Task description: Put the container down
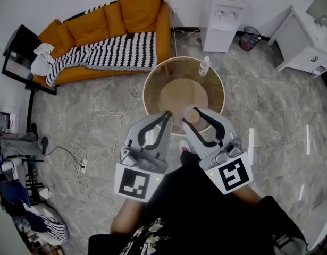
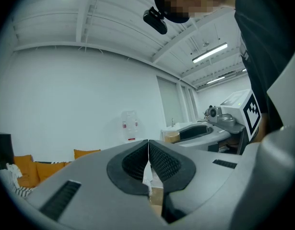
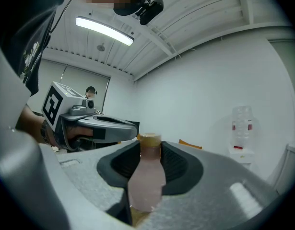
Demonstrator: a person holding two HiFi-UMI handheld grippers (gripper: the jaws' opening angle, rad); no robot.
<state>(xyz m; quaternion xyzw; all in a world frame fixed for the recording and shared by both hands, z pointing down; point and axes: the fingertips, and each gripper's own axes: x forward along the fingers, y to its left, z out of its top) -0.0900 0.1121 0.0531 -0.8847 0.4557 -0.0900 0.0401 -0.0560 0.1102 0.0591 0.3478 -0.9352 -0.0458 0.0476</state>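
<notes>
Container, a pale pink bottle with a tan cap, is standing upright between the pads of the right hand-held gripper, which is clamping it just below the cap with its jaws held partly apart by the bottle's width. In the head view the container is showing cap-up in the right hand-held gripper over the near edge of the round surface. It seems to be hanging above that edge rather than resting on it, though the steep angle is making this hard to judge.

Just to its left, the left hand-held gripper is pointing the same way, and its jaws are meeting at the tips with nothing gripped.

A second bottle is standing on the far side of the surface. Beyond it, an orange sofa is sitting at far left and a white water dispenser at far right.
</notes>
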